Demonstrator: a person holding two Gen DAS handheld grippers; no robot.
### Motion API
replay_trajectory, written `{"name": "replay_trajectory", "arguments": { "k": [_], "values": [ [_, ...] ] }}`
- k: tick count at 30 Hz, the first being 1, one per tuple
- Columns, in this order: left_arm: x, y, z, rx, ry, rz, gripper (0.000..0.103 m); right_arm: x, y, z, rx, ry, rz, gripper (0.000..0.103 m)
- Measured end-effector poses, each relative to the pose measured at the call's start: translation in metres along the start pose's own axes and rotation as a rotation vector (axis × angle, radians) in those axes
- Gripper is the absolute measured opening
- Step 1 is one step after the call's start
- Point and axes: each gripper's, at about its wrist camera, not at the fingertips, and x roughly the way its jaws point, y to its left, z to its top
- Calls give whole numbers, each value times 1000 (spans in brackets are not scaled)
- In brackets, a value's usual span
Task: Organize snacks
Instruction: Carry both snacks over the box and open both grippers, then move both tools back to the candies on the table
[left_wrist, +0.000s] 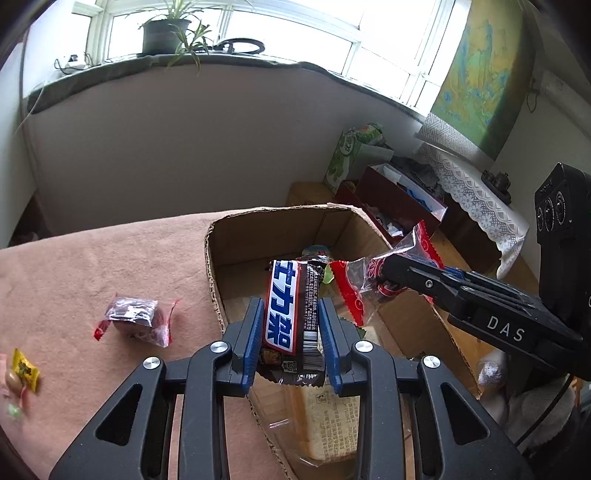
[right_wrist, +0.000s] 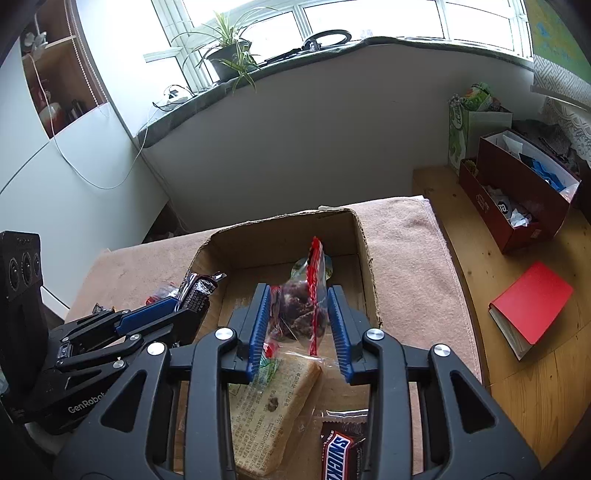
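My left gripper (left_wrist: 290, 328) is shut on a Snickers bar (left_wrist: 290, 310) and holds it over the near left wall of an open cardboard box (left_wrist: 218, 291). My right gripper (right_wrist: 299, 325) is shut on a clear red-edged packet of dark dried fruit (right_wrist: 297, 314) over the box (right_wrist: 369, 273); in the left wrist view it (left_wrist: 391, 269) shows pinching that packet (left_wrist: 356, 284). Inside the box lie a wrapped bread slice (right_wrist: 269, 410) and another Snickers bar (right_wrist: 338, 454). A second dried-fruit packet (left_wrist: 135, 319) lies on the pink cloth left of the box.
Small wrapped candies (left_wrist: 24, 369) lie at the cloth's left edge. The pink cloth (right_wrist: 402, 236) covers the table. To the right on a wooden surface are a red book (right_wrist: 532, 306), a dark red box of oddments (right_wrist: 517, 206) and a green bag (right_wrist: 460, 129).
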Motion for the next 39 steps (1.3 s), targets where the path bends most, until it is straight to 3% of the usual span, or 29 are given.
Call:
{"name": "replay_trajectory", "arguments": {
  "k": [2, 3, 14, 26, 39],
  "values": [
    [1, 0, 0, 3, 8, 6, 29, -3, 0, 0, 9, -12, -9, 60],
    [0, 0, 0, 5, 7, 9, 30, -5, -1, 0, 13, -20, -10, 61],
    [-17, 2, -5, 2, -17, -3, 31, -18, 8, -2, 7, -35, -14, 61],
    [-52, 6, -13, 19, -73, 35, 31, -37, 51, -5, -61, -58, -17, 61],
    [-95, 70, -29, -95, -117, 74, 31, -32, 125, -11, -149, -58, 10, 61]
  ]
}}
